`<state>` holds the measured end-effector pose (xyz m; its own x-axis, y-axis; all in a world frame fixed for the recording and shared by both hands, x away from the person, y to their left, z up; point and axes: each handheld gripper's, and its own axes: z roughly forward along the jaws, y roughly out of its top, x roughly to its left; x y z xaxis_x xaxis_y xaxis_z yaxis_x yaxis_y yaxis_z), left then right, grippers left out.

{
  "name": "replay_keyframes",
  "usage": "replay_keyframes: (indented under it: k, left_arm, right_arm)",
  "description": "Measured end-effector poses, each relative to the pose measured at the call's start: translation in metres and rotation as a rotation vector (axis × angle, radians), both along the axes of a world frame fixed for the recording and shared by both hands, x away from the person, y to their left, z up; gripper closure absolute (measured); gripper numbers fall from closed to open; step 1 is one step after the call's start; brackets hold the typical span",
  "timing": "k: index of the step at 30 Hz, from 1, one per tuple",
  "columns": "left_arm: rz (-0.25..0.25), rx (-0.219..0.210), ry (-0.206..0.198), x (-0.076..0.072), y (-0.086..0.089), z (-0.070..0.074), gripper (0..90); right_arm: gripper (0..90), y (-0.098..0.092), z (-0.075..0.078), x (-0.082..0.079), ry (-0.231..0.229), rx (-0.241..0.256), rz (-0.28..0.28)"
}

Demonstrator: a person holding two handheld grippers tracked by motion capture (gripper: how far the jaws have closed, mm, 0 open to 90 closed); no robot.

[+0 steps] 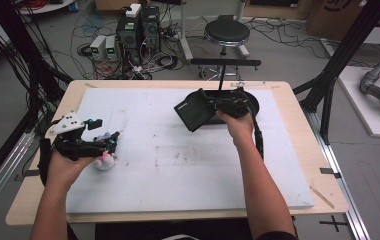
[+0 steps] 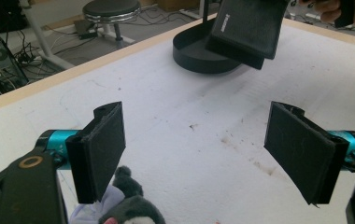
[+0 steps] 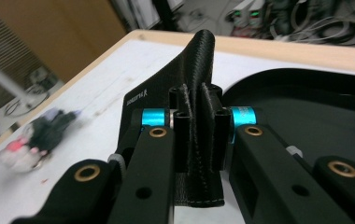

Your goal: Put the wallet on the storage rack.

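Leather of the black wallet point(image 3: 199, 93) looks light, floppy and a little slick, so its thick folded edge is the sound place to pinch. Right gripper point(image 1: 217, 105) is clamped there, holding it above the mat beside the black tray point(image 1: 252, 102), forearm stretched forward. Left gripper point(image 2: 194, 154) hovers wide apart over the plush toy point(image 2: 129, 210).

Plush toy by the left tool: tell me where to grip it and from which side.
Grip the plush toy across its soft rounded body, coming from above. It lies low on the white mat, and the left tool, jaws wide open, is right over it.
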<state>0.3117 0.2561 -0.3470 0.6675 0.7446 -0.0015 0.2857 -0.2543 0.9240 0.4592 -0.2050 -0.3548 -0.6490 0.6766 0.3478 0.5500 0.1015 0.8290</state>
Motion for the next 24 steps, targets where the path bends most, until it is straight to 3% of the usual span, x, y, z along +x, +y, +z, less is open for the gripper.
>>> replay_keyframes:
  k: [13, 24]
  left_arm:
    - [-0.003, 0.001, 0.003, 0.002, -0.001, -0.001, 20.4]
    - [0.004, -0.001, 0.006, 0.002, 0.000, -0.001, 20.4]
  right_arm:
    - [85.0, -0.050, -0.007, 0.011, 0.017, 0.063, -0.151]
    - [85.1, -0.056, -0.021, 0.024, 0.021, 0.100, -0.243]
